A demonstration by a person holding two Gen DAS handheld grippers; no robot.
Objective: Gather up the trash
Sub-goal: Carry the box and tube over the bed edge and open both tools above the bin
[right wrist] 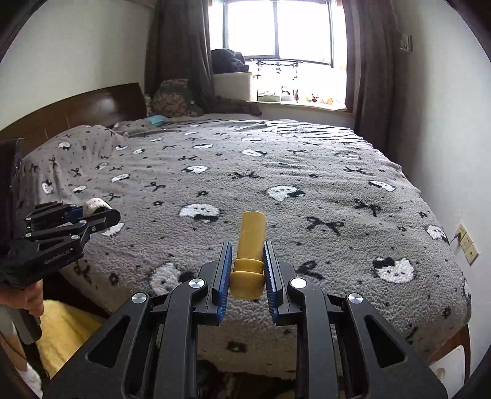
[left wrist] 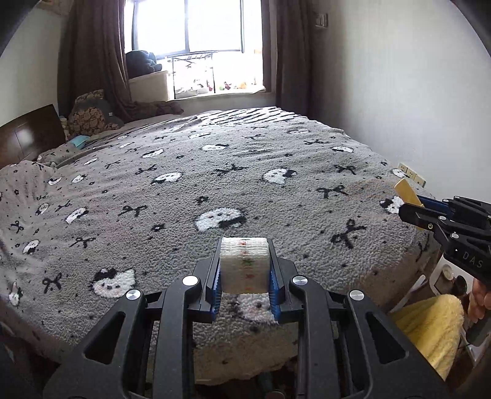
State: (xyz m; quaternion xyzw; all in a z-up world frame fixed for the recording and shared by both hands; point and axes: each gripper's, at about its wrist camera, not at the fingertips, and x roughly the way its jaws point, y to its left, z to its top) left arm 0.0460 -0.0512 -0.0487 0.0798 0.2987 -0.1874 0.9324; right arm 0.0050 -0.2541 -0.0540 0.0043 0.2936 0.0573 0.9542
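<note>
My left gripper (left wrist: 245,273) has its jaws clamped on a white roll (left wrist: 244,264), its axis lying crosswise. My right gripper (right wrist: 247,270) grips a yellow tube (right wrist: 250,245) pointing forward. Both angle downward above the bed (right wrist: 276,184).

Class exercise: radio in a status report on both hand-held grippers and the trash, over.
Left hand-held gripper shut on white tissue pack. Right hand-held gripper shut on yellow tube. Both above the bed blanket; nothing in the way.

A grey cat-and-bow blanket (left wrist: 214,172) covers the bed beneath a curtained window (left wrist: 196,27).
</note>
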